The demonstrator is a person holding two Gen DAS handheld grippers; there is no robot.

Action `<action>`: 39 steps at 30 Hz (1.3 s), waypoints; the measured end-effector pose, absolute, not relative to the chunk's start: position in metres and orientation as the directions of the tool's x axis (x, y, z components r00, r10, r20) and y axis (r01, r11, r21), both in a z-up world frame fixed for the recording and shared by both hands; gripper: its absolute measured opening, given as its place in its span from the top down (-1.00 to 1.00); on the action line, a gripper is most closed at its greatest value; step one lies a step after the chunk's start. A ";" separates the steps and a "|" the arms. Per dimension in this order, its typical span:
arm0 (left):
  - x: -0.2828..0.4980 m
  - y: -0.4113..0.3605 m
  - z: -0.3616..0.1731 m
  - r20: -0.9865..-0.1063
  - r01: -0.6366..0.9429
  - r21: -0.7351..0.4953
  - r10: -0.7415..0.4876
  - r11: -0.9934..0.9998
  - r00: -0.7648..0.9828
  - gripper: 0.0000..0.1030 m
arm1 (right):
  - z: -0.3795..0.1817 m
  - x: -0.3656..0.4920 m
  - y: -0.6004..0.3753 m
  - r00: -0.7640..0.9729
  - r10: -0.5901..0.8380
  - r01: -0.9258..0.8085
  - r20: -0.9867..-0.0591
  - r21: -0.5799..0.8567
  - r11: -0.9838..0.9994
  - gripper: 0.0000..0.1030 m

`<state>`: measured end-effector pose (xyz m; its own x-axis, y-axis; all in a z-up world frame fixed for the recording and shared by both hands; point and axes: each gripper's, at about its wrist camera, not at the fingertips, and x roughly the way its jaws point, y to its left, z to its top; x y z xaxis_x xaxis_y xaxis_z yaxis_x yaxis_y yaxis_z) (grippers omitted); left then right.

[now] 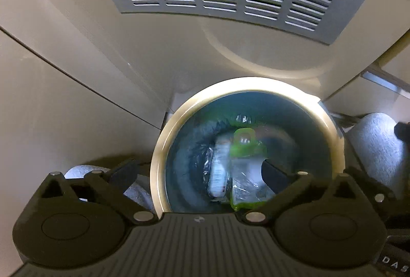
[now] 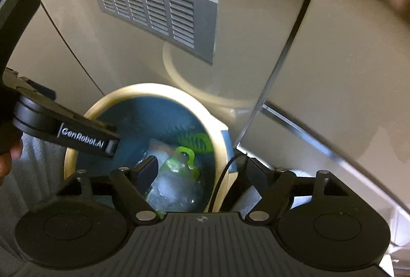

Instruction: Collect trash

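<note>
From the left wrist, the left claw (image 1: 197,169) hangs straight over the bin (image 1: 164,148), jaws wide apart and empty, a fair sign it sits there to drop things in. The trash (image 1: 238,166), clear plastic with green bits, lies at the bottom inside the blue liner (image 1: 184,164).

From the right wrist, the right claw (image 2: 197,169) also gapes empty above the rim. Only this view shows the left claw's arm reaching in from the side, and a black cable (image 2: 220,182) crossing the rim.

Trash in bin (image 1: 230,169): blurred, print unreadable; partly behind a gripper finger
Hand (image 2: 7,159): cut off at left edge
Top-right corner, right wrist view: dark blur, unidentifiable
</note>
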<state>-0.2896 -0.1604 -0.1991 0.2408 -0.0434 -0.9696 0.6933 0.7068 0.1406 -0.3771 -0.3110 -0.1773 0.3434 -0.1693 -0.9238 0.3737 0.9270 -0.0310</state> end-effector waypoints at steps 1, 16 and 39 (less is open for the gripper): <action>-0.289 -0.159 -0.193 -0.970 0.694 0.137 -0.047 0.706 0.240 -0.99 | -0.174 -0.377 -0.311 0.349 -0.175 0.371 -0.921 -0.036 0.928 -0.65; -0.315 -0.103 -0.108 -0.946 0.650 0.143 -0.090 0.746 0.311 -0.99 | -0.089 -0.404 -0.272 0.522 -0.122 0.242 -0.844 0.010 0.970 -0.84; -0.325 -0.105 -0.110 -0.953 0.677 0.164 -0.062 0.718 0.296 -0.99 | -0.095 -0.411 -0.266 0.535 -0.125 0.236 -0.835 0.006 0.972 -0.86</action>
<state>-0.3255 -0.1050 -0.1096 0.2962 -0.0618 -0.9531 0.6770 0.7175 0.1639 -0.4107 -0.2656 -0.0945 0.5353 -0.1247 -0.8354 0.2358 0.9718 0.0060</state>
